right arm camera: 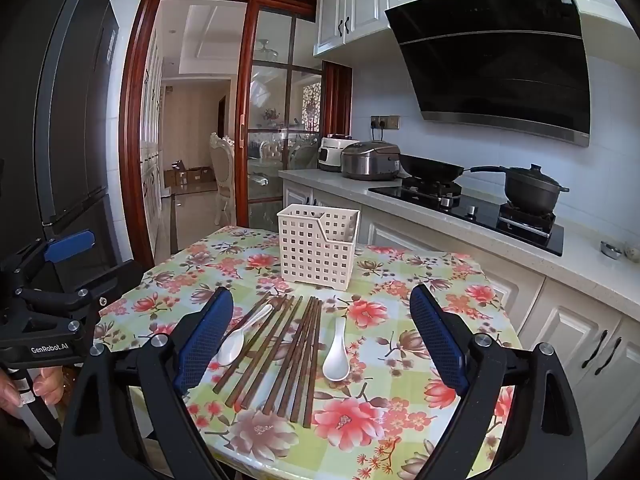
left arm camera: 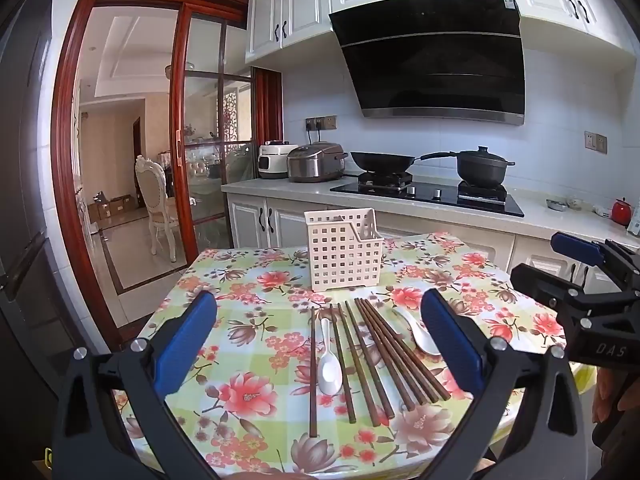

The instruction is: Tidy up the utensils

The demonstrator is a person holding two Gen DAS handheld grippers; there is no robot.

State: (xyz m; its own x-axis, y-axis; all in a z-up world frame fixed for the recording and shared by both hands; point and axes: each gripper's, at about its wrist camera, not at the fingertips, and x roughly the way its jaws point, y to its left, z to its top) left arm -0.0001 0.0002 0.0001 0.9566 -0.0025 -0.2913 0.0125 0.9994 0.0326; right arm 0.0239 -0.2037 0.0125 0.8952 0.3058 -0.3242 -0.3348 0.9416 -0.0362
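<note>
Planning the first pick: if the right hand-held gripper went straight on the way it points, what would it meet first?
Probably the brown chopsticks lying on the table, with the right white spoon just beside them; the right hand-held gripper is open and tilted slightly down. Depth is uncertain.

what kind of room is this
A home kitchen, it seems: a gas stove with a wok and a lidded pot under a black range hood, rice cookers on the counter, and a table laid with chopsticks.
</note>
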